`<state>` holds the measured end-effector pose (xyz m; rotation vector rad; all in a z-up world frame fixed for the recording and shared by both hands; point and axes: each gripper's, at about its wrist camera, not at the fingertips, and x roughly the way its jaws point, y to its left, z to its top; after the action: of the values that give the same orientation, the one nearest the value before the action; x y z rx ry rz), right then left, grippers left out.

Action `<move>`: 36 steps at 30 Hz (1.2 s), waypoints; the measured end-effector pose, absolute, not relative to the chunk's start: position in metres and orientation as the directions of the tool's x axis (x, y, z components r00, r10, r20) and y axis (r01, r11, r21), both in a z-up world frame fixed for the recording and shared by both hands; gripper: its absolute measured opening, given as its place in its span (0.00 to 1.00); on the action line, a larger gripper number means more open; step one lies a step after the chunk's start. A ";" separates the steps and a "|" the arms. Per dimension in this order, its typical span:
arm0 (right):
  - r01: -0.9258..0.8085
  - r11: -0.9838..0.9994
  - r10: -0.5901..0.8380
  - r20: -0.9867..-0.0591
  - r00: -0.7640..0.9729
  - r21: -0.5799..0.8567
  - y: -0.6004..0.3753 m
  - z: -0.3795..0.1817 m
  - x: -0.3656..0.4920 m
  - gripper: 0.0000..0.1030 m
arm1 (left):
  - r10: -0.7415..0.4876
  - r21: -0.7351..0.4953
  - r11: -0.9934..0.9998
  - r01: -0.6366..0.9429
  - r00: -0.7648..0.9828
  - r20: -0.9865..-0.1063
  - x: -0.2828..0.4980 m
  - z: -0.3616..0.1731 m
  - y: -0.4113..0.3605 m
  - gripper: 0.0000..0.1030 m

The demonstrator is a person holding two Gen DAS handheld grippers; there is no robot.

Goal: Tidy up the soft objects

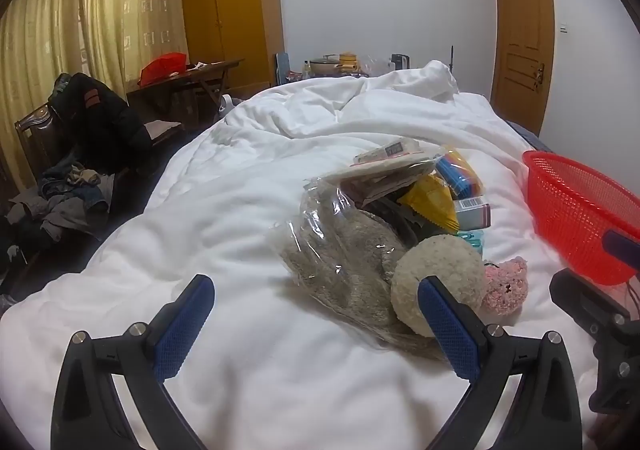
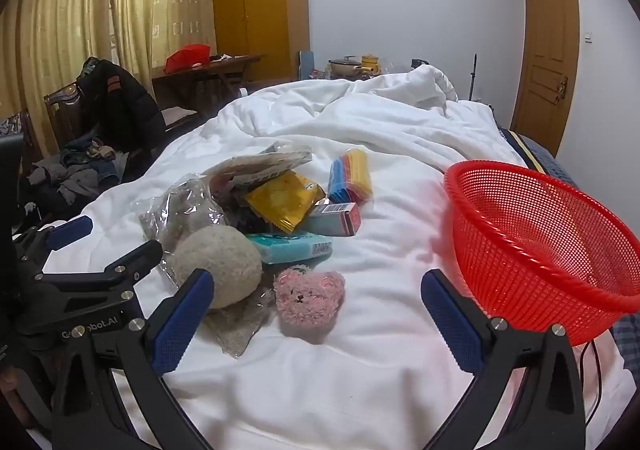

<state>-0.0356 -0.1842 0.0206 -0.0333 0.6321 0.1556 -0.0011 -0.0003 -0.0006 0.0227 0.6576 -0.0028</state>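
A pile of small goods lies on the white duvet (image 1: 248, 209). Nearest me are a cream fuzzy ball (image 1: 436, 270) (image 2: 218, 264) and a pink plush bear (image 1: 506, 286) (image 2: 310, 296). Behind them sit a grey cloth in clear plastic (image 1: 344, 262) (image 2: 180, 213), a yellow packet (image 2: 282, 201), a teal pack (image 2: 294, 248) and coloured sponges (image 2: 352, 173). A red mesh basket (image 2: 536, 238) (image 1: 580, 213) stands empty to the right. My left gripper (image 1: 316, 290) hovers open over bare duvet, left of the ball. My right gripper (image 2: 318, 286) is open, the bear just beyond its fingertips.
A dark chair (image 1: 48, 129) draped with a black jacket and clothes stands left of the bed. A yellow wardrobe (image 1: 232, 17), a dark table (image 1: 188, 77) and a brown door (image 1: 524, 37) line the far walls. Crumpled bedding (image 2: 392, 97) rises behind the pile.
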 end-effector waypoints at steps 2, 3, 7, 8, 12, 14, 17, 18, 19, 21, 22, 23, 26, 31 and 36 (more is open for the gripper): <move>-0.160 0.987 0.140 -0.600 0.788 0.020 -0.184 0.020 -0.035 1.00 | 0.012 0.025 1.000 0.003 0.793 -0.609 -0.002 0.001 0.000 0.99; -0.163 0.986 0.146 -0.603 0.784 0.027 -0.184 0.020 -0.033 1.00 | 0.013 0.027 1.000 0.005 0.796 -0.606 -0.001 0.000 -0.002 0.99; -0.154 0.986 0.162 -0.607 0.778 0.066 -0.191 0.020 -0.031 1.00 | -0.008 0.002 1.000 0.012 0.778 -0.628 0.002 -0.002 0.001 0.99; -0.150 0.986 0.163 -0.609 0.776 0.073 -0.193 0.020 -0.030 1.00 | -0.012 -0.002 1.000 0.014 0.773 -0.634 0.003 -0.003 0.001 0.99; -0.146 0.985 0.172 -0.618 0.767 0.093 -0.195 0.019 -0.027 1.00 | -0.040 -0.025 0.999 0.031 0.763 -0.645 0.004 -0.005 -0.001 0.99; -0.149 0.983 0.181 -0.617 0.766 0.104 -0.197 0.019 -0.027 1.00 | -0.070 -0.047 0.998 0.052 0.758 -0.648 0.003 -0.005 0.000 0.99; -0.151 0.983 0.183 -0.616 0.766 0.105 -0.197 0.019 -0.027 1.00 | -0.078 -0.045 0.997 0.064 0.754 -0.652 0.002 -0.005 -0.003 0.99; -0.156 0.982 0.188 -0.614 0.767 0.106 -0.197 0.020 -0.027 1.00 | -0.087 -0.048 0.996 0.074 0.750 -0.655 0.002 -0.006 -0.005 0.99; -0.160 0.982 0.189 -0.610 0.769 0.103 -0.196 0.020 -0.028 1.00 | -0.091 -0.047 0.996 0.080 0.748 -0.658 0.001 -0.006 -0.006 0.99; -0.160 0.982 0.185 -0.601 0.777 0.096 -0.196 0.023 -0.030 1.00 | -0.088 -0.046 0.996 0.078 0.750 -0.655 0.001 -0.005 -0.004 0.99; -0.159 0.983 0.185 -0.597 0.780 0.097 -0.196 0.024 -0.030 1.00 | -0.088 -0.045 0.996 0.078 0.751 -0.655 0.001 -0.005 -0.004 0.99; -0.153 0.983 0.180 -0.596 0.783 0.096 -0.197 0.024 -0.030 1.00 | -0.087 -0.042 0.996 0.079 0.751 -0.655 0.001 -0.005 -0.005 0.99; -0.156 0.981 0.194 -0.601 0.775 0.115 -0.199 0.024 -0.029 1.00 | -0.081 -0.035 0.996 0.077 0.755 -0.651 0.000 -0.004 -0.005 0.99; -0.178 0.979 0.200 -0.607 0.769 0.098 -0.193 0.023 -0.030 1.00 | -0.064 -0.001 0.997 0.081 0.779 -0.623 -0.006 0.001 -0.010 0.99; -0.191 0.979 0.195 -0.588 0.785 0.069 -0.188 0.029 -0.035 1.00 | -0.053 0.022 0.996 0.082 0.799 -0.599 -0.010 0.007 -0.012 0.99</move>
<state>-0.0355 -0.1875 0.0288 0.0061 0.6345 0.2083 -0.0102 -0.0124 0.0075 0.0470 0.6413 -0.0720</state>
